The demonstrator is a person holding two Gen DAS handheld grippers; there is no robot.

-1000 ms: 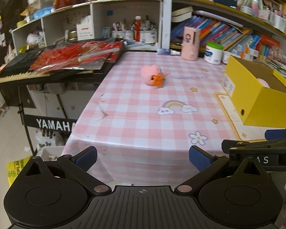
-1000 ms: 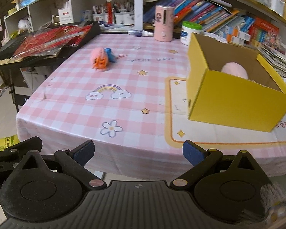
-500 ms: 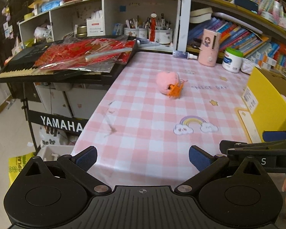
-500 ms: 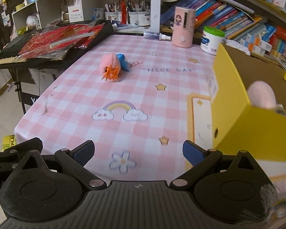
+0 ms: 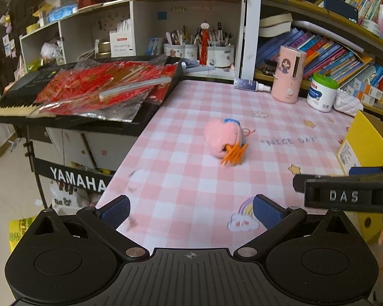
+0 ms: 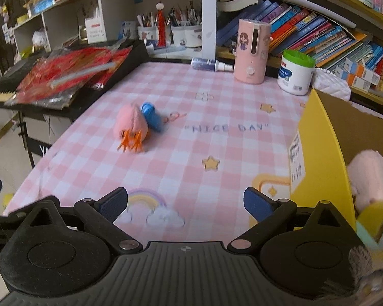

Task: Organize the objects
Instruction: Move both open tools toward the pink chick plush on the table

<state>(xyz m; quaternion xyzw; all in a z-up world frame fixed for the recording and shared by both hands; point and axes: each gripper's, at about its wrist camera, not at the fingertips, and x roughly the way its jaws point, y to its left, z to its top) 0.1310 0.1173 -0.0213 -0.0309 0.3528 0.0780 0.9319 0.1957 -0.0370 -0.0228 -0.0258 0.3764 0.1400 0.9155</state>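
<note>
Lying mid-worktop (image 6: 217, 148), well ahead of both spread, empty claws, the pink plush toy (image 6: 131, 125) sits ahead-left of the right claw (image 6: 185, 202), near-centred before the left claw (image 5: 191, 210), its long axis running diagonally, yellow box (image 6: 319, 158) rightward.

The tabletop (image 6: 217, 117) wears a smooth, faintly glossy pink-check cover that looks like vinyl, and the toy (image 6: 131, 125) lying on it is fuzzy pink plush with orange fringe. The box (image 6: 319, 158) is matt card, yellow outside and raw brown within. Each claw (image 5: 191, 210) (image 6: 185, 202) is matt black plastic with ribbed housing, metal pivot pins and textured blue pads (image 5: 115, 210).
</note>
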